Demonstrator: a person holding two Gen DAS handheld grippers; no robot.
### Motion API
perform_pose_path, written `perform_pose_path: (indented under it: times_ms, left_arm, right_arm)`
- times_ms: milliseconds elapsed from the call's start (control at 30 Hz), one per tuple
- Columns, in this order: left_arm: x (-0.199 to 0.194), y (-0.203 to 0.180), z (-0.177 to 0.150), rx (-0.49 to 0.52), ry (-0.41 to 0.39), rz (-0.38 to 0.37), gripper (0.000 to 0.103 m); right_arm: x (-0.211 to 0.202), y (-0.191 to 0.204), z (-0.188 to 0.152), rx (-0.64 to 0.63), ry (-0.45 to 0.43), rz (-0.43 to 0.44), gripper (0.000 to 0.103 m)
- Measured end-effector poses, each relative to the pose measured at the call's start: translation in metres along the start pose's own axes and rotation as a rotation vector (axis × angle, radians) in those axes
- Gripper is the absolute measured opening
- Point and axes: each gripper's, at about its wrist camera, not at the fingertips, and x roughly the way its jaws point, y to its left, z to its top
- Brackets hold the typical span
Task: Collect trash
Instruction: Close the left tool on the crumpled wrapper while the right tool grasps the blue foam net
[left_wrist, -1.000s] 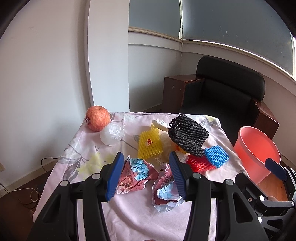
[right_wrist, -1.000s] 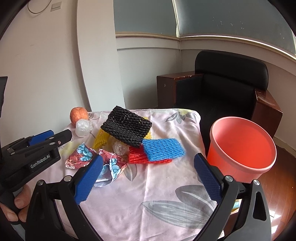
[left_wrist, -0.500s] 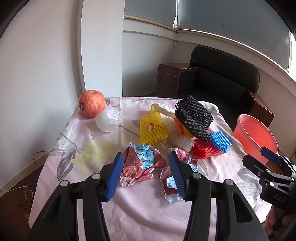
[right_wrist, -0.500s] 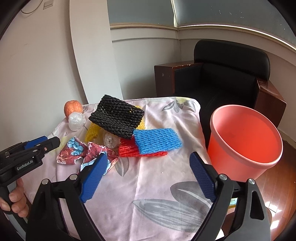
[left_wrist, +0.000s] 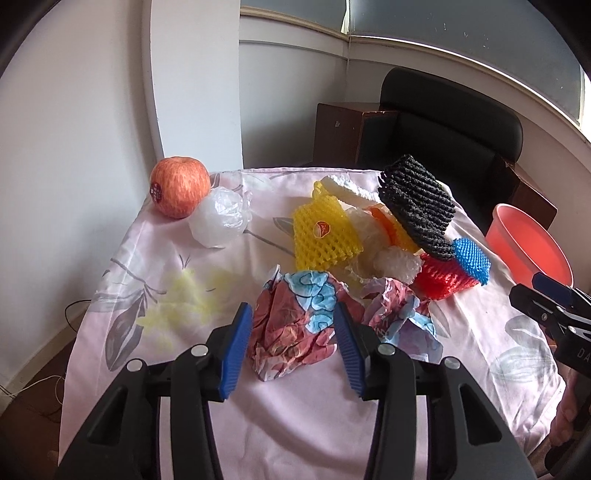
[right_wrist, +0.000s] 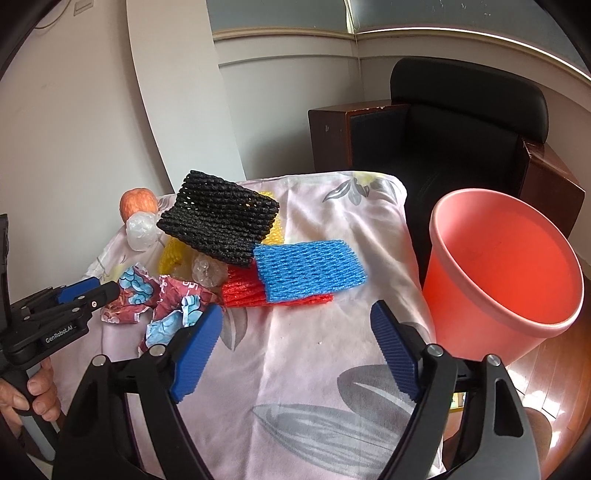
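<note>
Dropped closer over the littered tablecloth (left_wrist: 303, 417) since a second ago, left gripper (left_wrist: 293, 345) narrowing around but not yet pinching the crumpled red-and-blue wrapper (left_wrist: 295, 325), right gripper (right_wrist: 295, 352) narrowing on nothing, salmon bucket (right_wrist: 506, 273) waiting empty beside the table.

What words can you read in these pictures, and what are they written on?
"GenRobot.AI": on the black body of the left hand-held gripper.
"DA", cut off at the picture's edge: on the right hand-held gripper.
Round sticker on the yellow foam fruit net: too small to read.
Sticker on the red apple: too blurred to read.
</note>
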Motion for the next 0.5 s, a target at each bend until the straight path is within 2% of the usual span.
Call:
perform_pose_path:
  times_ms: [100, 133, 233, 267, 333, 500]
  left_arm:
    - [0.011, -0.002, 0.003, 0.017, 0.019, -0.004, 0.03]
    - [0.015, -0.002, 0.003, 0.022, 0.032, -0.001, 0.023]
    - [0.019, 0.001, 0.003, 0.02, 0.033, 0.0, 0.015]
    - [0.019, 0.002, 0.004, 0.017, 0.033, -0.009, 0.013]
    - [0.016, 0.006, 0.006, 0.007, 0.027, -0.014, 0.01]
    - [0.005, 0.019, 0.01, -0.038, 0.019, -0.032, 0.008]
  right_arm:
    - [0.001, 0.0, 0.003, -0.008, 0.001, 0.001, 0.083]
    - [0.001, 0.0, 0.004, -0.011, -0.001, 0.001, 0.082]
    - [0.004, 0.0, 0.008, -0.016, 0.006, 0.0, 0.082]
    - [0.006, 0.0, 0.009, -0.016, 0.01, 0.003, 0.078]
    - [0.01, 0.001, 0.013, -0.015, 0.024, 0.009, 0.074]
    - [0.016, 0.008, 0.032, -0.01, 0.025, 0.055, 0.073]
